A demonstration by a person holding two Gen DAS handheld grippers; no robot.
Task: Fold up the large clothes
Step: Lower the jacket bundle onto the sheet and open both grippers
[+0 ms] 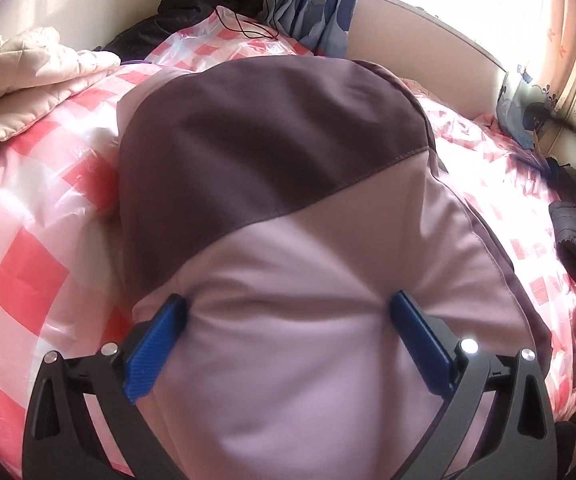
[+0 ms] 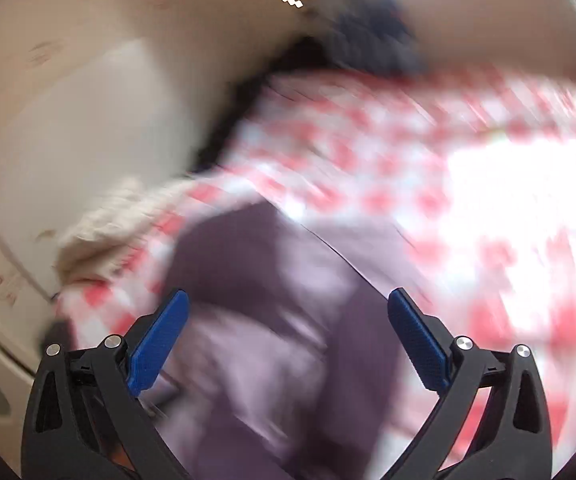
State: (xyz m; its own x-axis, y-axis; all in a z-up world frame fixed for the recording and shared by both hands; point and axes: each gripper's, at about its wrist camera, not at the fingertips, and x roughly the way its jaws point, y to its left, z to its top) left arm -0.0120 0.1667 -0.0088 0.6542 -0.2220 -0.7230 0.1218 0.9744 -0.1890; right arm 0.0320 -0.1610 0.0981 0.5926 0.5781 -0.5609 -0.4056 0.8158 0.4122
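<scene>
I find my left gripper [image 1: 288, 306] spread wide, its blue fingers [image 1: 159, 344] pressing onto the two-tone purple garment [image 1: 272, 184] lying on the red-checked bed cover [image 1: 36, 216]. My right gripper [image 2: 288, 304] is likewise spread, above the blurred garment [image 2: 272, 320].

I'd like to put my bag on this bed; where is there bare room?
Bare checked sheet lies left of the two-tone garment, below the cream quilt. A sunlit stretch lies right of the garment, before the dark clothes. The far corner is crowded with a black jacket and a cable.
</scene>
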